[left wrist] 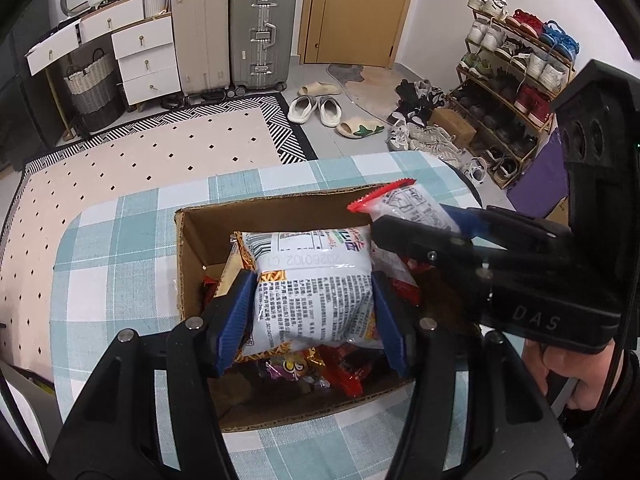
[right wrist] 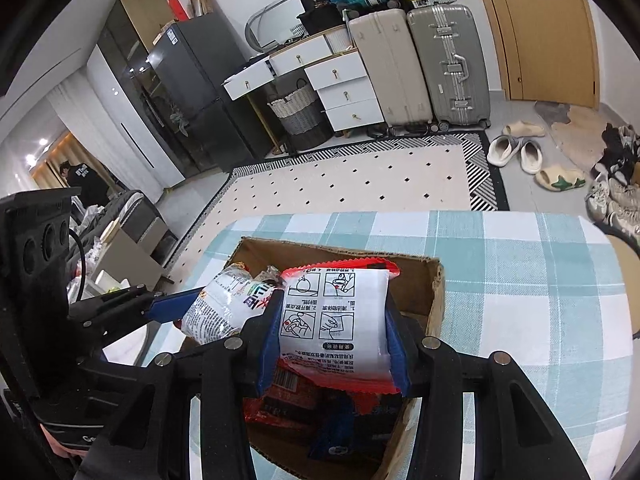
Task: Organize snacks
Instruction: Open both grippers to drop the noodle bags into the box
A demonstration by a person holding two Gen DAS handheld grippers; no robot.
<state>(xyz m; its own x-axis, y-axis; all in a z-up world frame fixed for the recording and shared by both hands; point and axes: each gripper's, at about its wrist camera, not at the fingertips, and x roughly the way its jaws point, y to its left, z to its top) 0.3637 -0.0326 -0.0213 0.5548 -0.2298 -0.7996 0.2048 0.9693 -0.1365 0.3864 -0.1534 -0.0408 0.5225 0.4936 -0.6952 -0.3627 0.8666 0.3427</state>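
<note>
**Two packets held over the box: set them down one at a time**

We take the cardboard box (left wrist: 192,240) as our landmark; it sits on the checked tablecloth (left wrist: 120,240) with its top open, and loose snack packets already lie on its floor.

Our left gripper (left wrist: 316,308) is clamped on a white noodle packet (left wrist: 316,280), its blue pads pressing into both long sides, and holds it over the middle of the box, above the loose packets. Our right gripper (right wrist: 332,336) is closed on a red-edged packet (right wrist: 340,320) printed with instruction drawings, held near the box's far right corner and just beside the noodle packet. Whether the two packets touch we cannot tell.

We judge the step in hand to be placing both packets inside. To do it well, we should lower one first, lay it flat against a wall of the box rather than on the heap, and let go only once it rests. The puffed wrappers will likely slide or crush, so we should keep the squeeze light and the grippers apart.
</note>
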